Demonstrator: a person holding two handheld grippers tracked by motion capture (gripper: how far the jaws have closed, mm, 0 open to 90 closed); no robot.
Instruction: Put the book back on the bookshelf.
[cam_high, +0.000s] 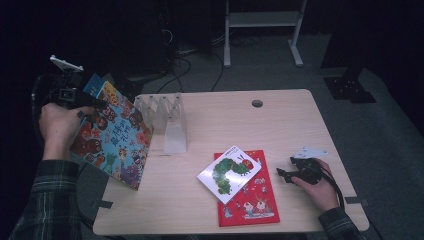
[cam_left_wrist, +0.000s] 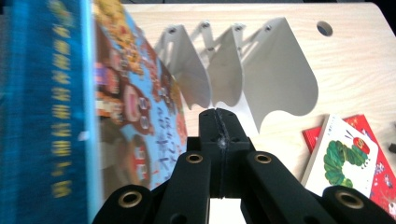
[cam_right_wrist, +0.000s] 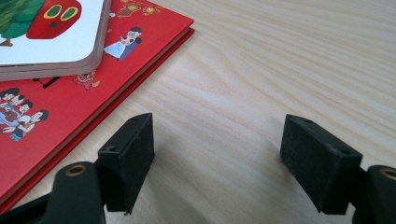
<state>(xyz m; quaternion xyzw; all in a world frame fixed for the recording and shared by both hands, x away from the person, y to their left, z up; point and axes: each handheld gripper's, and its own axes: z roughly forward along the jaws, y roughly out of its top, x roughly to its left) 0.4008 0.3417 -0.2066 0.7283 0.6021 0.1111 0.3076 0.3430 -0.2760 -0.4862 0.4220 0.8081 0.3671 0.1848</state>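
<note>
Colourful picture book with blue spine (cam_high: 111, 135) held tilted off table edge, left of white metal book rack (cam_high: 167, 120); long axis slants toward rack. Left gripper (cam_high: 75, 95) jaws pressed together, pinching book's top edge. Rack slots empty. Right gripper (cam_high: 286, 175) jaws spread, resting on wooden table (cam_high: 300, 125), right of red book (cam_high: 250, 197) under white caterpillar book (cam_high: 230, 172).

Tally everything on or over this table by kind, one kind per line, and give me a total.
Picture books: 3, the colourful book at the left gripper, the caterpillar book and the red book under it
White book racks: 1, the rack
Handheld grippers: 2, with the right gripper resting open on the table
Total: 6
</note>
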